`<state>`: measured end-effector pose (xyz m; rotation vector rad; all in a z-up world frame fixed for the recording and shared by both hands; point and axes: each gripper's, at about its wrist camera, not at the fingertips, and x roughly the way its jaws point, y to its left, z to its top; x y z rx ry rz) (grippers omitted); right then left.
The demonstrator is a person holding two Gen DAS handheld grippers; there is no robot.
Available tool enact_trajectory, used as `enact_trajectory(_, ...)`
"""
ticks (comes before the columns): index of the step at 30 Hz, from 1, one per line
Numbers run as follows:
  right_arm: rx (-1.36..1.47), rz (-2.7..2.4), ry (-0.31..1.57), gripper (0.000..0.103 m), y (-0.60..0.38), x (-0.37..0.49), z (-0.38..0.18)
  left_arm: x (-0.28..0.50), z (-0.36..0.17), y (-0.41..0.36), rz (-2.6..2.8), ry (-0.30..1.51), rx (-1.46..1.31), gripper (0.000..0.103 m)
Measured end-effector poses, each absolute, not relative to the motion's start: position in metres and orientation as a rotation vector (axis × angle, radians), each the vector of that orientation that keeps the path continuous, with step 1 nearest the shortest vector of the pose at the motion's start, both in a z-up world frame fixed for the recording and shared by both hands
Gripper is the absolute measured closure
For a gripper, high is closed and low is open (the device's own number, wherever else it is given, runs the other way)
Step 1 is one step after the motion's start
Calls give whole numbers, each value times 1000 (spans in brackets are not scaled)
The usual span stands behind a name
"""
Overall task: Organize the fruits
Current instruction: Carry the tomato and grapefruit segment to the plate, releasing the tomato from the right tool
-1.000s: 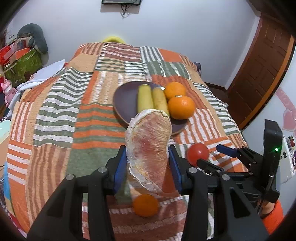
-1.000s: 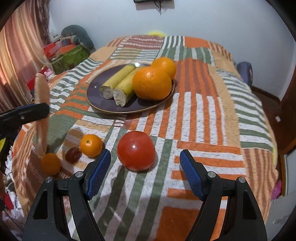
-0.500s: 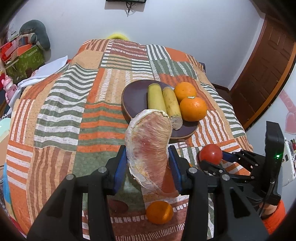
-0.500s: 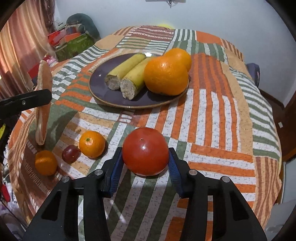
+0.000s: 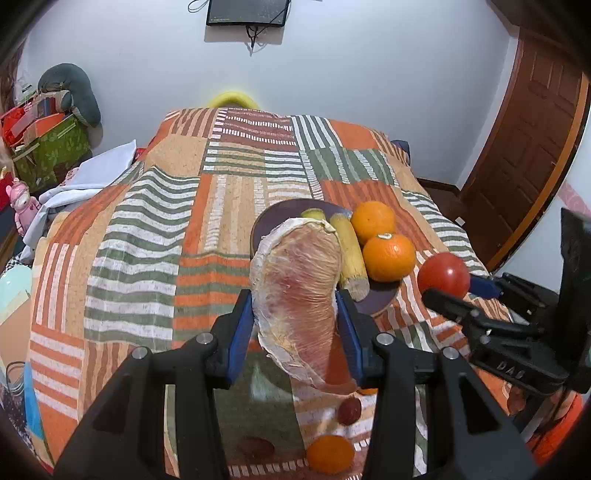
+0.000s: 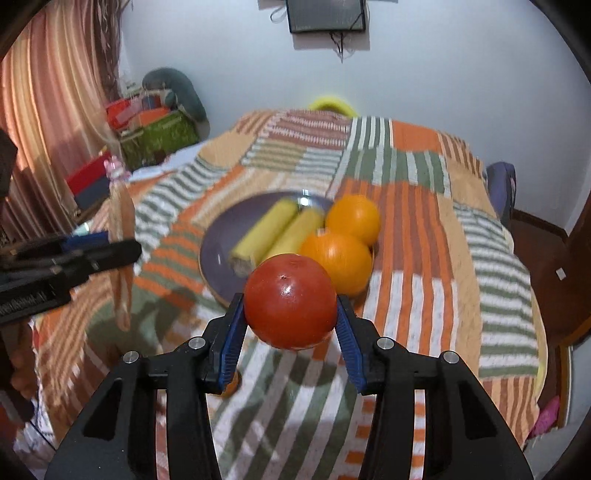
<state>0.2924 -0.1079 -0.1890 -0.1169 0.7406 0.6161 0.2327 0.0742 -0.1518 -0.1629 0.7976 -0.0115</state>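
My left gripper (image 5: 294,328) is shut on a peeled pomelo wedge (image 5: 295,291) and holds it above the bed, short of a purple plate (image 5: 264,225). The plate holds two bananas (image 5: 351,254) and two oranges (image 5: 388,256). My right gripper (image 6: 290,325) is shut on a red tomato (image 6: 290,305), lifted near the plate's front rim (image 6: 212,258). The tomato also shows in the left wrist view (image 5: 443,275). A small tangerine (image 5: 330,453) and two dark red fruits (image 5: 349,410) lie on the bedspread below.
The striped patchwork bedspread (image 5: 147,258) covers the bed. Boxes and a grey cushion (image 5: 70,92) are piled at the far left. A wooden door (image 5: 528,147) stands at the right. A monitor (image 5: 247,13) hangs on the wall.
My right gripper shut on the tomato and lifted it off the bedspread. My left gripper has risen and moved toward the plate with the pomelo wedge.
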Motion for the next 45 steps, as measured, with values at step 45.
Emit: enact_trajectory(45, -100, 678, 786, 57, -49, 393, -210, 380, -207, 95, -47, 892, -139, 59)
